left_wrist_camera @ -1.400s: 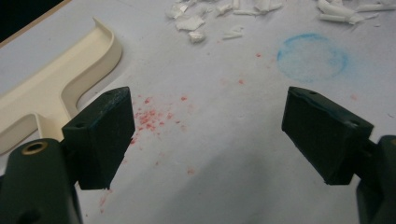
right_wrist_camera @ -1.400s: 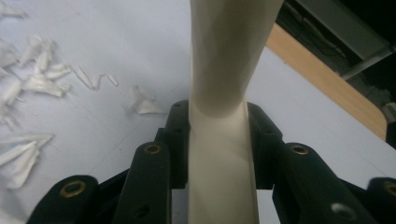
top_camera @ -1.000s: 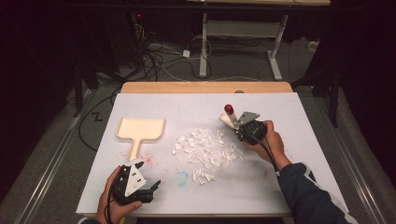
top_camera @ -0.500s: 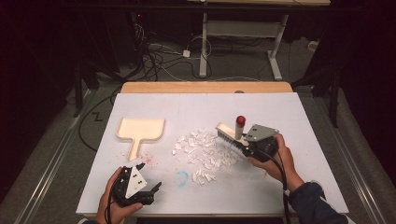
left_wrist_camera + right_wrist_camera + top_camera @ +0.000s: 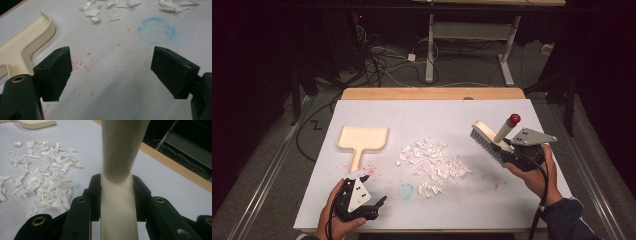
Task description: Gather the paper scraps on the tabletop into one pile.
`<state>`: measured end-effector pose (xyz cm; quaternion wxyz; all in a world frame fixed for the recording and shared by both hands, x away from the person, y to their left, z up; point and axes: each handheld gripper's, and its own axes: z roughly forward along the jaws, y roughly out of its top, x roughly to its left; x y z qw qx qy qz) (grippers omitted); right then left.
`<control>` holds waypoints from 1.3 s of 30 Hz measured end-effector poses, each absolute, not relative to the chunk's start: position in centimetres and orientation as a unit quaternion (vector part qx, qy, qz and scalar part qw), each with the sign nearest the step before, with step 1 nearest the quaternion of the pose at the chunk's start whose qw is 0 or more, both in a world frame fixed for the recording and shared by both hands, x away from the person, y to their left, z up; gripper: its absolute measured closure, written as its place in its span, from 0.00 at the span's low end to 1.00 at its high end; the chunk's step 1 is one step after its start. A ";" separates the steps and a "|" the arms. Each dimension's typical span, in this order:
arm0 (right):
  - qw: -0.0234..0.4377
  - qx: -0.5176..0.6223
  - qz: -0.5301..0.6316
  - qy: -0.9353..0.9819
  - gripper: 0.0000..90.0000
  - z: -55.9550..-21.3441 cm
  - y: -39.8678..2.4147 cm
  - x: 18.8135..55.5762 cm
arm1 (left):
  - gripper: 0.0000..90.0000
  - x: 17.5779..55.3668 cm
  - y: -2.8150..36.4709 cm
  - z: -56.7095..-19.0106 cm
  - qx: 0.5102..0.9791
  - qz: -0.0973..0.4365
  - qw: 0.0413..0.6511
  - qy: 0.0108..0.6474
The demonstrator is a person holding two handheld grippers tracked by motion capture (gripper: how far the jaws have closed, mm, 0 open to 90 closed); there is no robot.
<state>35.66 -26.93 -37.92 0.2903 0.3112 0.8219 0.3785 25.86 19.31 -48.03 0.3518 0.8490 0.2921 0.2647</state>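
Note:
A cream hand brush (image 5: 492,138) with a red-tipped handle hangs above the table's right side, bristles facing left and down. My right gripper (image 5: 511,152) is shut on the brush (image 5: 117,182), its pads (image 5: 95,197) pressing both sides of the cream body. A heap of white paper scraps (image 5: 432,162) lies mid-table, the same scraps (image 5: 42,182) spread to the left in the right gripper view. A cream dustpan (image 5: 361,140) rests at the left, its rim (image 5: 30,40) close by in the left gripper view. My left gripper (image 5: 379,205) stays low near the front edge, and in its own view it (image 5: 110,67) is open over bare table.
The white table sheet (image 5: 427,117) carries a blue chalk ring (image 5: 156,30) and red specks (image 5: 82,65) near the front. A wooden edge (image 5: 432,93) runs along the back. Cables and a desk frame (image 5: 472,35) lie on the floor beyond.
My right gripper has carried the brush rightward and upward, away from the scrap heap. The left gripper has stayed where it was.

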 end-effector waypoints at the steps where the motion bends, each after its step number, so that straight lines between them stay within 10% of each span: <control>1: 0.290 0.312 0.377 0.822 0.76 -37.9 -27.2 35.5 | 0.18 25.9 19.3 -48.0 0.849 0.265 0.352 0.292; 39: 0.270 0.289 0.343 0.852 0.76 -39.9 -21.5 41.6 | 0.18 25.9 19.6 -47.9 0.842 0.265 0.360 0.302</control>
